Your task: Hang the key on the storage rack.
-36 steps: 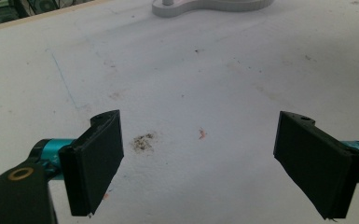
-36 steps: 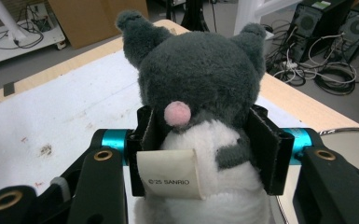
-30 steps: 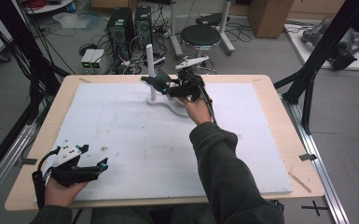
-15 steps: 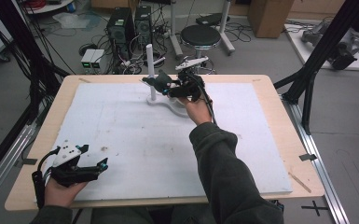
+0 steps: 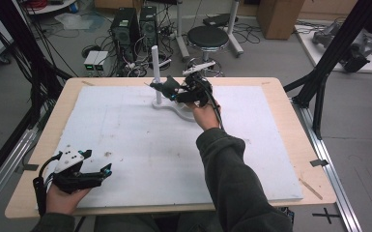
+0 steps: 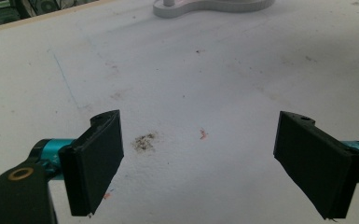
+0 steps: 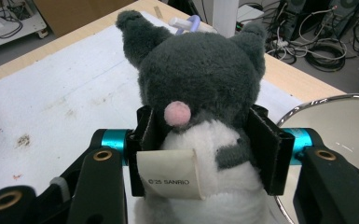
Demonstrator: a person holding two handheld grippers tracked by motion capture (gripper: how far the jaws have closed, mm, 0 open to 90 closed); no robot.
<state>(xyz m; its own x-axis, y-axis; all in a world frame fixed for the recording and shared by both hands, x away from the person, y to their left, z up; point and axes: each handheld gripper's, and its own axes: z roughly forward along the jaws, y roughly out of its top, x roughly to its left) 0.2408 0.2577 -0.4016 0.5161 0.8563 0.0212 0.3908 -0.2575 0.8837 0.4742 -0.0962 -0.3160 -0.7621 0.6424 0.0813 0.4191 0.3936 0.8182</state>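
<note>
A white foam board (image 5: 125,125) covers most of the light wooden table (image 5: 290,96), and small brown and reddish stains (image 6: 143,140) mark its surface. On the grey floor beyond the table stand a round black stool (image 5: 207,36), two black computer towers (image 5: 135,24) amid loose cables, and a brown cardboard box (image 5: 278,17) farther right. A black metal frame leg (image 5: 326,72) slants down past the table's right edge.
</note>
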